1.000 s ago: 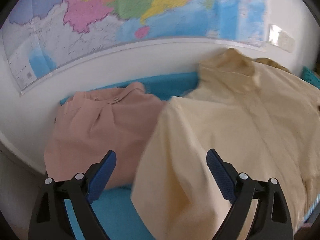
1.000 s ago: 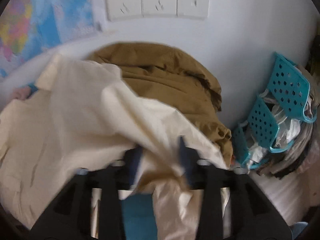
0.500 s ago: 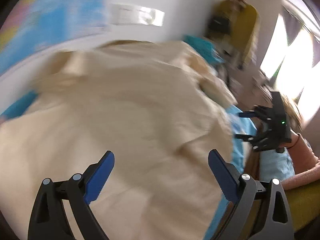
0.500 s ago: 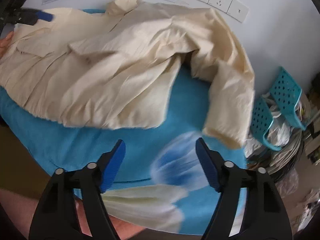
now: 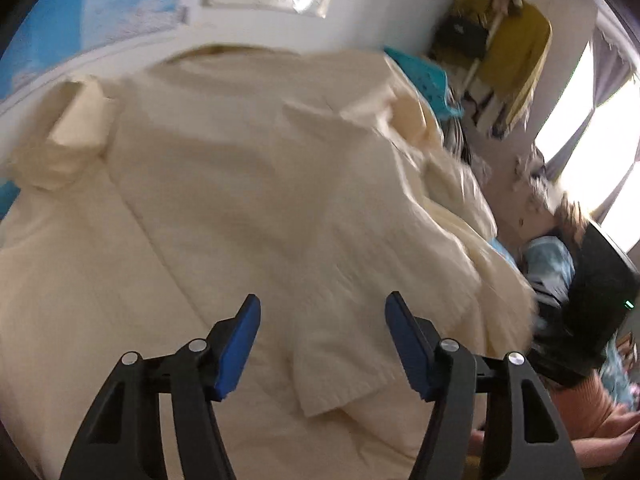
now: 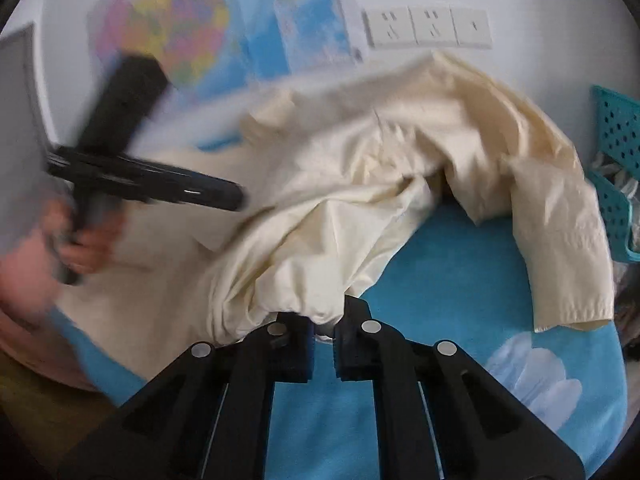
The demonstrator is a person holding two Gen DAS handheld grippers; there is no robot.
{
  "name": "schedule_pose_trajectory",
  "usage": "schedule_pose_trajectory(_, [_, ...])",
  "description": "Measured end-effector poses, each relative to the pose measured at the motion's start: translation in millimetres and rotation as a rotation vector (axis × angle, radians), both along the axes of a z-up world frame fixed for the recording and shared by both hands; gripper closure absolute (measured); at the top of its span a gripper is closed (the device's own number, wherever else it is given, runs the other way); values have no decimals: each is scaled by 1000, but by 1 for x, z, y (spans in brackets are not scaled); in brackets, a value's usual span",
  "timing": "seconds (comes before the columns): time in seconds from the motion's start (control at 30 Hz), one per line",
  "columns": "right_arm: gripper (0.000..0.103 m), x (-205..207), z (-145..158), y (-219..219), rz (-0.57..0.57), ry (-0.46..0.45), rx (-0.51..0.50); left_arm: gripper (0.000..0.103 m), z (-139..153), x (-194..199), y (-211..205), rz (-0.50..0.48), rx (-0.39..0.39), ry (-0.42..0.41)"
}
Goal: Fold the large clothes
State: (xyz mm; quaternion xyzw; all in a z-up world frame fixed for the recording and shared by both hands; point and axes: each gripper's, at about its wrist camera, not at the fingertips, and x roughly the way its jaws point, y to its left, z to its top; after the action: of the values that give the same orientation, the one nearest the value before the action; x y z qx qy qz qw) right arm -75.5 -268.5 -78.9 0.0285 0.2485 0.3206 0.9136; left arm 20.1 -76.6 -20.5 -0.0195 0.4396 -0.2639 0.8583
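Right tongs clamped on cream shirt hem; left tongs closing over it.
Right gripper [image 6: 324,330] pinches a bunched shirt [image 6: 360,168] edge. Left gripper [image 5: 322,334] half open, pads apart above fabric, nothing gripped. Shirt sprawls across the blue table cover [image 6: 460,280] below the wall map [image 6: 224,28].

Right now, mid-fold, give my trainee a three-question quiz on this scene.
1. True or false: the right gripper is shut on the cream shirt.
2. What colour is the cloth under the shirt? A red, B blue, C green.
3. Fill in: the left gripper hangs above the shirt with its jaws closing and ____ pinched between them.

Key: 1 true. 2 B. 3 nothing.
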Motion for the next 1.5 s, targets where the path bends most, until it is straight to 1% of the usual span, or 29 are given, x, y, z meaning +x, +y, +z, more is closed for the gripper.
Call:
schedule_pose_trajectory(0.1, [97,-26,16,-2,61,32,85,40,13,1,15,25,-25,-32])
schedule_pose_trajectory(0.17, [97,-35,9,3,66,73,54,39,17,-2,18,23,-39,-39])
schedule_pose_trajectory(0.2, [97,-35,0,2,18,93,-5,39,17,-3,16,13,-43,-40])
schedule_pose_trajectory(0.23, [97,-25,-16,-9,-27,197,30,39,16,-4,13,11,-39,-40])
schedule_pose_trajectory(0.3, [97,-17,-38,-24,-55,321,126,39,13,-3,5,13,-2,-31])
schedule_pose_trajectory(0.33, [96,-18,-45,-23,-48,339,103,39,12,-1,3,15,4,-28])
schedule_pose_trajectory(0.37, [96,-20,-47,-18,-40,350,28,39,12,-3,5,14,6,-23])
schedule_pose_trajectory(0.4, [91,-23,-43,-15,-41,341,-42,38,13,-7,10,16,10,-25])
schedule_pose_trajectory(0.47, [61,-25,-28,-18,-10,336,-115,31,16,-16,36,63,56,-55])
schedule_pose_trajectory(0.5, [39,-27,-17,-21,31,336,-168,29,20,-23,50,102,81,-82])
schedule_pose_trajectory(0.53, [37,-30,-4,-28,39,303,-186,28,23,-32,68,150,108,-103])
schedule_pose_trajectory(0.57, [37,-36,10,-38,30,258,-185,28,25,-38,83,187,132,-122])
schedule_pose_trajectory(0.63, [7,-32,46,-61,31,207,-72,16,35,-62,125,293,183,-182])
schedule_pose_trajectory(0.67, [7,-29,54,-67,8,190,-32,14,40,-73,146,362,216,-212])
schedule_pose_trajectory(0.73, [9,-8,60,-57,-7,199,6,13,49,-87,177,449,256,-235])
schedule_pose_trajectory(0.8, [9,27,53,-20,17,217,-13,6,55,-104,213,535,248,-234])
schedule_pose_trajectory(0.87, [10,46,38,11,61,257,-40,6,56,-117,243,609,232,-216])
schedule_pose_trajectory(0.9, [20,50,30,16,66,282,-45,6,53,-124,258,631,218,-199])
schedule_pose_trajectory(0.97, [56,71,16,25,62,358,-8,6,45,-135,280,658,179,-163])
schedule_pose_trajectory(1.0, [81,79,15,25,61,372,-5,6,40,-140,290,674,177,-139])
schedule_pose_trajectory(1.03, [87,81,16,21,42,363,-12,6,37,-143,293,672,169,-123])
schedule_pose_trajectory(1.07, [89,78,19,16,28,349,-1,6,33,-147,298,661,152,-107])
schedule_pose_trajectory(1.13, [91,72,39,-15,-39,302,104,6,26,-160,309,660,112,-75])
schedule_pose_trajectory(1.2, [91,74,48,-35,-105,277,158,6,21,-171,312,598,16,-57])
schedule_pose_trajectory(1.23, [91,78,47,-40,-133,281,156,6,18,-175,310,587,9,-62])
schedule_pose_trajectory(1.27, [91,81,43,-43,-144,297,161,6,11,-178,308,585,43,-62])
schedule_pose_trajectory(1.4, [90,93,16,-50,-167,374,183,9,-27,-179,302,529,82,21])
schedule_pose_trajectory(1.47, [89,94,9,-43,-164,392,160,49,-35,-178,304,503,27,37])
schedule_pose_trajectory(1.5, [89,92,8,-46,-159,397,181,91,-35,-178,307,510,-5,56])
